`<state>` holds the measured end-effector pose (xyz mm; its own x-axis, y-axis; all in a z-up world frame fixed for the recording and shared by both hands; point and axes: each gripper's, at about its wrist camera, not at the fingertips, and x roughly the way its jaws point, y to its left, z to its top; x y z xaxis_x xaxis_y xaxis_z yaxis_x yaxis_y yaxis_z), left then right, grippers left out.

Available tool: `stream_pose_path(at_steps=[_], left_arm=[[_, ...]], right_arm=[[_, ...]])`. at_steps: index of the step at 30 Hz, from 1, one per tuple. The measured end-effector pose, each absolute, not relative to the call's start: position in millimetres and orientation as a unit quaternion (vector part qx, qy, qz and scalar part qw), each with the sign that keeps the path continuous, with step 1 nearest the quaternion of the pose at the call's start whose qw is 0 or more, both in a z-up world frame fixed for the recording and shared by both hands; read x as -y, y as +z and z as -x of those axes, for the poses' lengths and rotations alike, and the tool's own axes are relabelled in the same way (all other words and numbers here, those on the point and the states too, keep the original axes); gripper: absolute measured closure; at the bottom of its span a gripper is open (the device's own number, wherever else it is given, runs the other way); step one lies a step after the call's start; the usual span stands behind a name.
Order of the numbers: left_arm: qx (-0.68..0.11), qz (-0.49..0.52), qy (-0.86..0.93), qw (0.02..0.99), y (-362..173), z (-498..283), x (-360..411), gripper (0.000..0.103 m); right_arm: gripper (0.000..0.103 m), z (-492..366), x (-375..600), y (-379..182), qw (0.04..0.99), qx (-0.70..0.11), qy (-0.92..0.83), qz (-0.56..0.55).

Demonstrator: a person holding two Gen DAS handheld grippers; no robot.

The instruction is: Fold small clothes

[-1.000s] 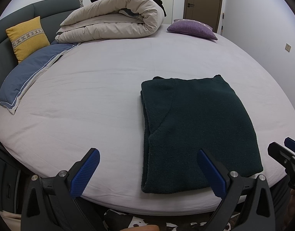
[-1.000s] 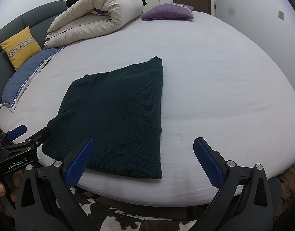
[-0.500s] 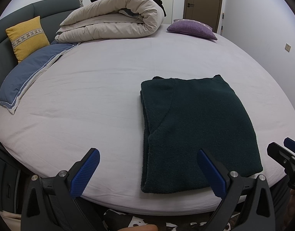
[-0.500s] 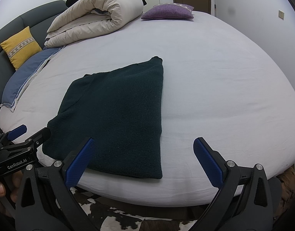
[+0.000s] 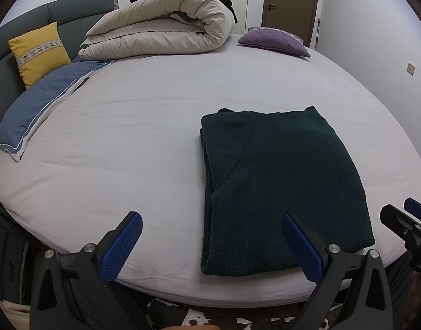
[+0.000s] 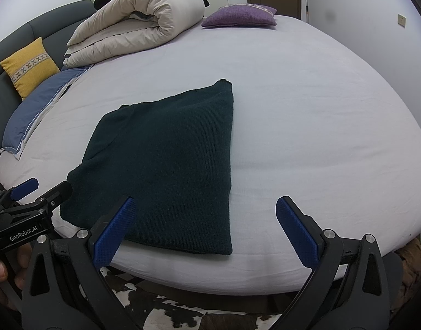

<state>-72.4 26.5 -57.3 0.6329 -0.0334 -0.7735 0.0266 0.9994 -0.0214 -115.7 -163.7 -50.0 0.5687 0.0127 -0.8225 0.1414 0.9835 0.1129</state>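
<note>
A dark green knitted sweater [image 5: 279, 181] [image 6: 166, 159] lies folded into a flat rectangle on the pale bed sheet [image 5: 133, 137], near the bed's front edge. My left gripper [image 5: 210, 243] hovers open just in front of that edge, its right blue pad over the sweater's near hem, its left pad over bare sheet. My right gripper [image 6: 205, 228] is open too, held off the front edge at the sweater's near right corner. Neither holds anything. Each gripper shows at the side of the other's view.
A rolled beige duvet [image 5: 166, 30] lies at the far side of the bed, with a purple cushion [image 5: 273, 41] to its right. A yellow cushion [image 5: 38, 52] and a blue pillow [image 5: 42, 101] rest at the left by the grey headboard. A cowhide rug [image 6: 183, 310] lies below.
</note>
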Motion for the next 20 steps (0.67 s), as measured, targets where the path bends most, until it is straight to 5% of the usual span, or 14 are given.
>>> stream_pose_path(at_steps=[20], left_arm=[[-0.430, 0.008, -0.015, 0.903, -61.4, 73.5, -26.6, 0.000]], right_arm=[[0.000, 116.3, 160.5, -56.7, 0.880, -0.465, -0.036, -0.088]])
